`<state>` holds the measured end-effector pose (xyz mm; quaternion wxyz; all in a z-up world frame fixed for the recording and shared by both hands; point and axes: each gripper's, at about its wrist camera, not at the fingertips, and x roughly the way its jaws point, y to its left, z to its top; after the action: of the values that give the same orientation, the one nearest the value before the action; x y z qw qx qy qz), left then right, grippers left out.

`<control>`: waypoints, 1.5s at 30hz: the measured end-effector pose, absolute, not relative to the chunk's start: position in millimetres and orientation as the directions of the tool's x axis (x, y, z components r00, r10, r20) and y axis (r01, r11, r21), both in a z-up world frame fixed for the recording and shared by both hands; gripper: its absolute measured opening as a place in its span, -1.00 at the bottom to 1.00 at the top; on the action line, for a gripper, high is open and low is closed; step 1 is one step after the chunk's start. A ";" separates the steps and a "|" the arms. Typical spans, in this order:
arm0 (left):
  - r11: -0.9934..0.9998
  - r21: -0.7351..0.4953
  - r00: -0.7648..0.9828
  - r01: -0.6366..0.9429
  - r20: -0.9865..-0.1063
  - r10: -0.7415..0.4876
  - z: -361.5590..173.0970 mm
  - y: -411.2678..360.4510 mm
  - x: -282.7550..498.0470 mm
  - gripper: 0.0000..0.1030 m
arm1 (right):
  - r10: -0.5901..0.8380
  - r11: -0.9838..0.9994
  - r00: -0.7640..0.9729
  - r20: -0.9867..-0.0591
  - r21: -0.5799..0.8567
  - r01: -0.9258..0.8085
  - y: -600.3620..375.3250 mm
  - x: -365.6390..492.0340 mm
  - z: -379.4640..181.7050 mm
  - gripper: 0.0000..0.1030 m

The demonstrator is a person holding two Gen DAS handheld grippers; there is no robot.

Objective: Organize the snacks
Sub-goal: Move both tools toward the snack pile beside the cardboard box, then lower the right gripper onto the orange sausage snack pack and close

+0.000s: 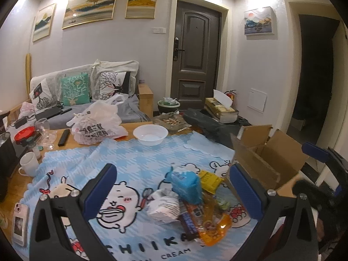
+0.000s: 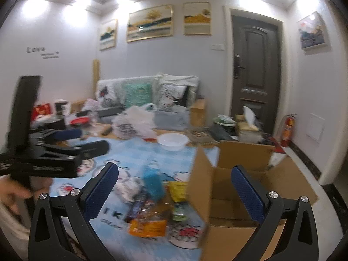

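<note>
Both tools hang with fingers apart and empty over a bench spread with a blue cartoon cloth (image 1: 139, 161), the left tool (image 1: 174, 193) low in its frame above the snack heap (image 1: 189, 198), the right tool (image 2: 175, 193) straddling the snacks and the open cardboard box (image 2: 239, 187) at lower right, apparently the bin meant for them. Only the blurred right view shows the box's bare floor; the left view alone shows a white mug (image 1: 29, 164) at the left edge

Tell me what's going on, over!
Both claws open, left claw and right claw holding nothing. Snack pile on the blue cloth, cardboard box beside it open. Nothing blocking.
</note>
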<state>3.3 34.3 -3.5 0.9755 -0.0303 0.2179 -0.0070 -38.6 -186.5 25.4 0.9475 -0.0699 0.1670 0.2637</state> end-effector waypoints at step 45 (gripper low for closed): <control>0.979 -0.189 0.791 0.071 -0.588 -0.171 -106.7 99.6 46.4 0.99 | 0.266 0.871 0.558 -0.786 -0.053 -0.489 -96.0 39.2 -129.2 0.33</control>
<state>46.4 99.6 -106.7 0.9429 -0.0786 0.3172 -0.0640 39.2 -96.0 -129.2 0.8724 -0.1337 0.4174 0.2164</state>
